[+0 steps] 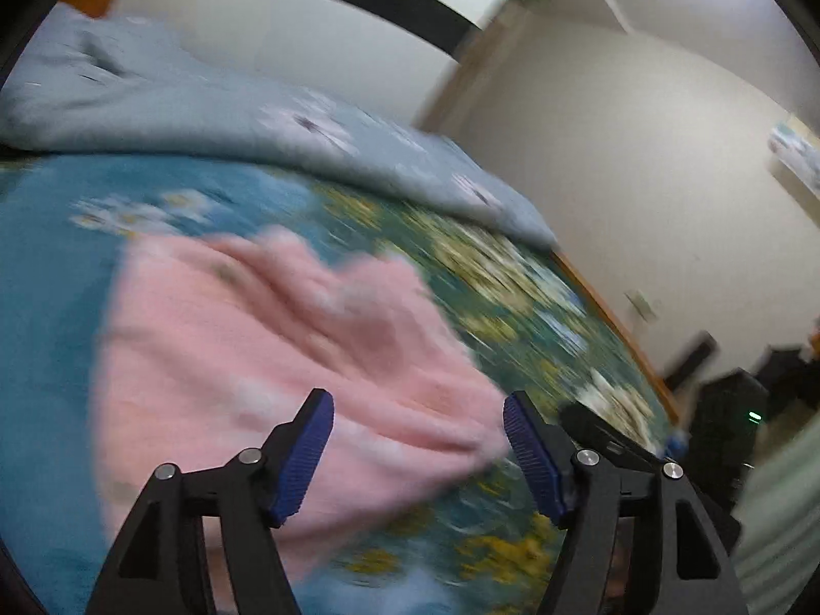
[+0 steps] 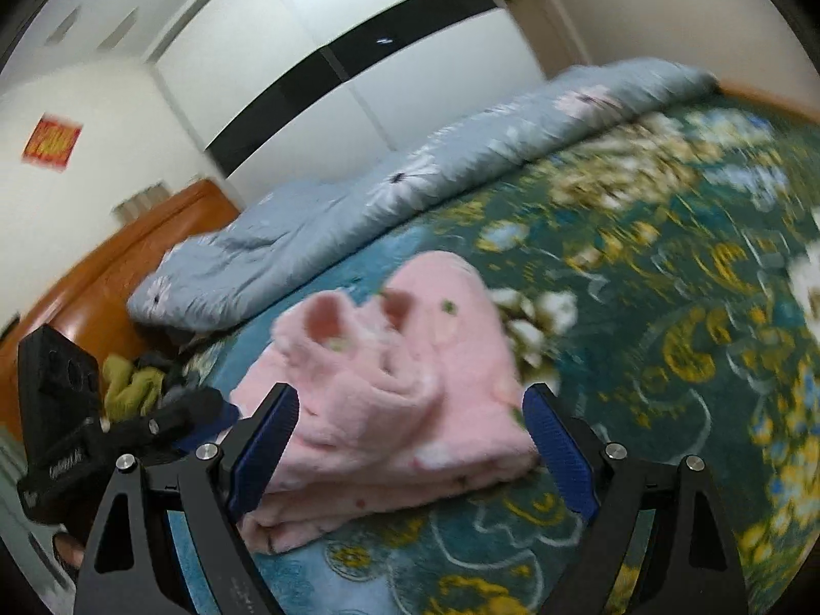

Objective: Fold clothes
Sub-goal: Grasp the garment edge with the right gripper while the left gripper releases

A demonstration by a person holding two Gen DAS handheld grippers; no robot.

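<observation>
A pink fleece garment (image 1: 266, 359) lies bunched on the floral bedspread (image 1: 487, 277). In the right wrist view the pink garment (image 2: 389, 384) looks partly folded into layers on the bedspread (image 2: 666, 307). My left gripper (image 1: 417, 453) is open and empty, just above the garment's near edge. My right gripper (image 2: 410, 456) is open and empty, with the garment's folded edge between and below its blue pads (image 2: 261, 456). The left gripper also shows at the left of the right wrist view (image 2: 169, 420). Both views are motion-blurred.
A grey-blue flowered quilt (image 2: 389, 195) lies rolled along the far side of the bed. An orange wooden headboard (image 2: 118, 266) stands at the left, with olive and dark clothes (image 2: 133, 379) heaped near it. White wardrobe doors (image 2: 307, 77) stand behind. Dark objects (image 1: 738, 410) sit beyond the bed's wooden edge.
</observation>
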